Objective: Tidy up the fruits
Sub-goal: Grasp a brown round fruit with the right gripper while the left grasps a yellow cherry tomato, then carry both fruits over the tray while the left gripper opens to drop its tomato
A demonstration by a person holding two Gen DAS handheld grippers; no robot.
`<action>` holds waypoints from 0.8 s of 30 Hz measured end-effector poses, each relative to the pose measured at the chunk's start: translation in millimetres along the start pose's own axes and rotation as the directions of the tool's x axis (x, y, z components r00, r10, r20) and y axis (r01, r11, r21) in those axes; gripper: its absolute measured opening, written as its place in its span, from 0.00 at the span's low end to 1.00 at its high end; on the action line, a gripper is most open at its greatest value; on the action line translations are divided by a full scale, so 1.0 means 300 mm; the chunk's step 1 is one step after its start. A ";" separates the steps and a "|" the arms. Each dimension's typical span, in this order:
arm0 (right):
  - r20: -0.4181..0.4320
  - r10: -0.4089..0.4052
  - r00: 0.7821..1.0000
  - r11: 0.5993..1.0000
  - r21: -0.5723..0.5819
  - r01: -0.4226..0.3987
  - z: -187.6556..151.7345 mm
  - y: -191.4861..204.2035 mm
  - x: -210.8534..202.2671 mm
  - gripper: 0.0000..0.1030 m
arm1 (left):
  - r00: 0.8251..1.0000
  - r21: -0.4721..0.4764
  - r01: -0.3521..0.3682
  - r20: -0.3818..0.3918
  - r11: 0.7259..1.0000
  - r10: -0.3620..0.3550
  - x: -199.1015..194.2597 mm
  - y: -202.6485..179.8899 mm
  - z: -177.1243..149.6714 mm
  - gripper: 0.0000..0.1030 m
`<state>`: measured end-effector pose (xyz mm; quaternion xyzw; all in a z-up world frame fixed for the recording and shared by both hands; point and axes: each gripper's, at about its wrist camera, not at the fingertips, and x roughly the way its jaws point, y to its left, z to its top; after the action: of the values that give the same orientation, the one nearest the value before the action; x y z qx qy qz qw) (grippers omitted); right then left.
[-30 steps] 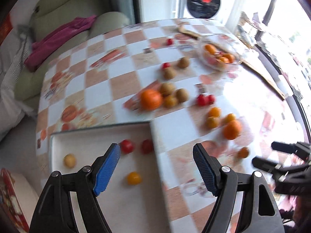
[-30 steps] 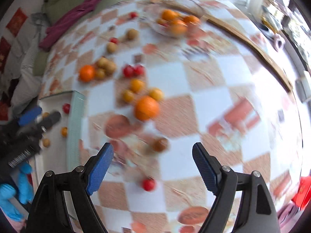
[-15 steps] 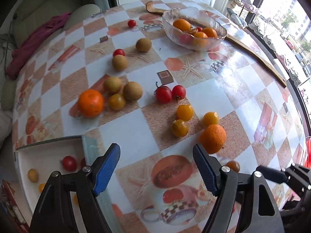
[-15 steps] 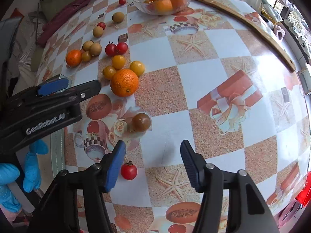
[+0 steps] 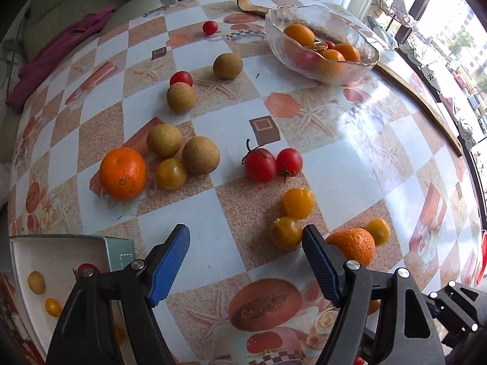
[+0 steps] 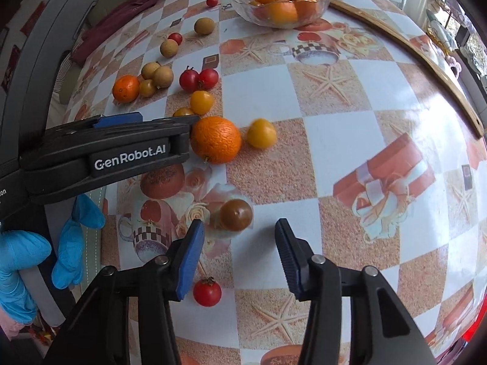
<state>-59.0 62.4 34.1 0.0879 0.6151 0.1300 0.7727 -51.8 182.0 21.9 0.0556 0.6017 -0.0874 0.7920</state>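
Observation:
Loose fruit lies on the checked tablecloth. My left gripper [image 5: 245,258] is open and empty, low over the cloth; a yellow tomato [image 5: 286,232] and an orange [image 5: 353,245] sit just by its right finger. A white tray [image 5: 61,252] at lower left holds a few small tomatoes. My right gripper [image 6: 239,251] is open and empty, just short of a brown tomato [image 6: 236,214]; a small red tomato [image 6: 207,292] lies by its left finger. The left gripper [image 6: 115,149] also shows in the right wrist view, next to the orange [image 6: 216,139].
A glass bowl [image 5: 322,21] with oranges stands at the back right. Another orange [image 5: 123,172], brown round fruits [image 5: 201,154], red tomatoes [image 5: 260,164] and yellow tomatoes [image 5: 298,202] lie mid-table. A wooden stick [image 6: 411,51] lies along the right edge. A sofa with pink cloth [image 5: 61,48] stands behind.
My left gripper has swung from over the tray to the fruit on the table. My right gripper has moved in on the brown tomato and its jaws have narrowed a little.

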 end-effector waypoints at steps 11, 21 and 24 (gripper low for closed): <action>-0.007 0.003 1.000 1.000 -0.006 -0.003 0.027 0.017 0.022 0.23 | 1.000 0.049 0.023 0.003 0.999 -0.023 -0.008 -0.058 -0.003 0.29; -0.017 0.055 0.998 0.998 0.040 -0.054 -0.003 -0.027 -0.029 0.22 | 0.997 0.002 0.080 0.018 0.997 -0.080 -0.079 -0.023 -0.037 0.22; -0.015 0.062 0.998 0.997 0.047 -0.062 -0.006 -0.037 -0.049 0.22 | 0.996 -0.004 0.081 0.035 0.997 -0.081 -0.117 0.001 -0.044 0.22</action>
<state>-62.8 47.4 44.0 0.1240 0.6214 0.1402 0.7608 -73.2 187.4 52.2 0.0274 0.5898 -0.1186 0.7983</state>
